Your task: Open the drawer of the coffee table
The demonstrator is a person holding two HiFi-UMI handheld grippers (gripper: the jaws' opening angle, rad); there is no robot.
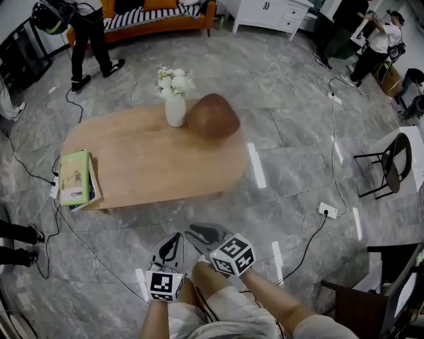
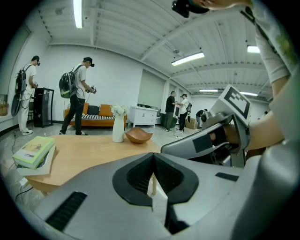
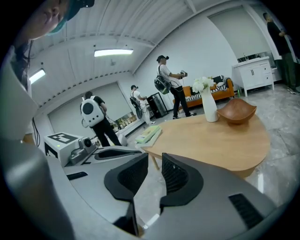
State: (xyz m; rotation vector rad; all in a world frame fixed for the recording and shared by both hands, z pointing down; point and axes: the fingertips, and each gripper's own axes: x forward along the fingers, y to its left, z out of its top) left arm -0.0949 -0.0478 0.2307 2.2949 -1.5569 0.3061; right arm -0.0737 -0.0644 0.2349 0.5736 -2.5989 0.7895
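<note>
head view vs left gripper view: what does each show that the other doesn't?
Head view only: power strip on the floor, black chair. Left gripper view only: the left gripper with jaws together and nothing between them, ceiling lights. Both: table, vase, wooden bowl, books, orange sofa.

Open floor (image 1: 218,215) fronts the coffee table (image 1: 152,165); books (image 1: 75,177), vase (image 1: 175,109) and bowl (image 1: 212,116) occupy its top.

Bright, even light from ceiling tubes (image 2: 78,13) — soft shadows, strong fisheye bending at edges.
</note>
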